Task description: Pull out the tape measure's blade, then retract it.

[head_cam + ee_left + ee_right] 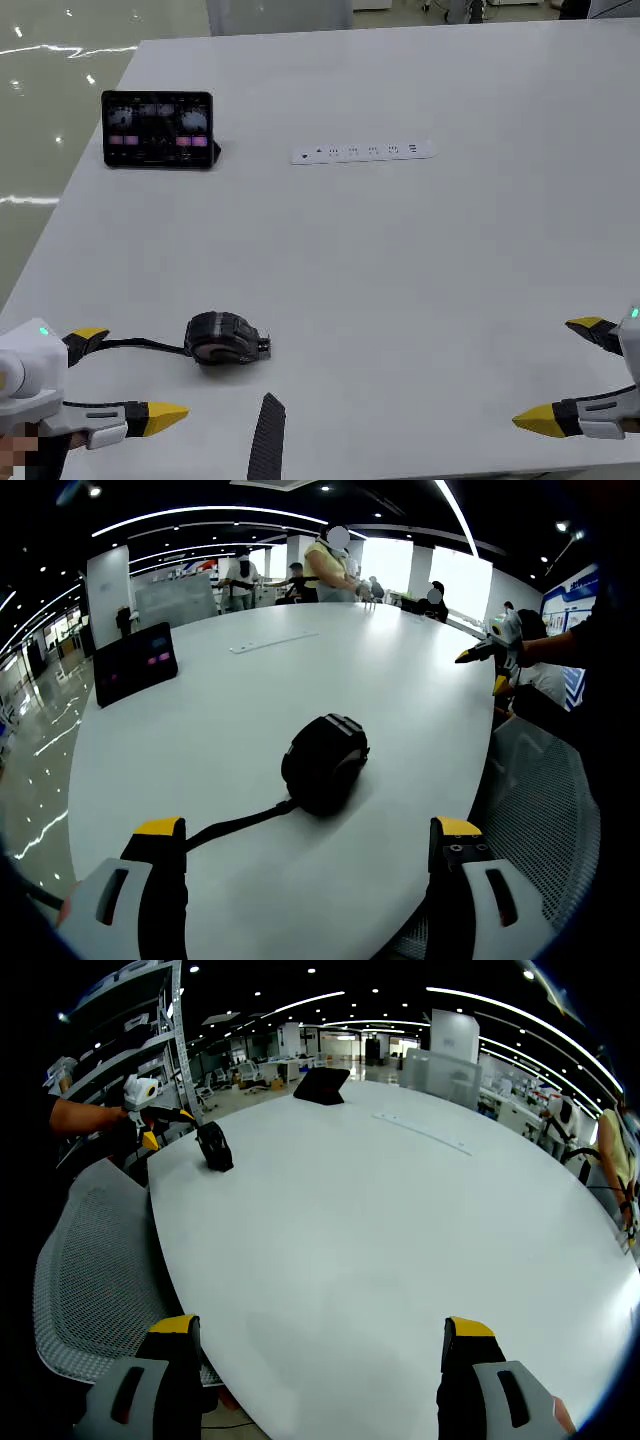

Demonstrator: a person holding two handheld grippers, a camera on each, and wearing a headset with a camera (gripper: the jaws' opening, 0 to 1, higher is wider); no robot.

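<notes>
The black tape measure [225, 340] lies on the white worktop [400, 250] just ahead of the left tool [135, 372], whose jaws are spread and empty. Its strap [140, 345] trails toward one jaw. The right tool [553, 372], likewise spread, sits well apart.

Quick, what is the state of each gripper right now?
Left gripper: open, holding nothing; the tape measure lies on the table just ahead of it.
Right gripper: open, holding nothing.
</notes>
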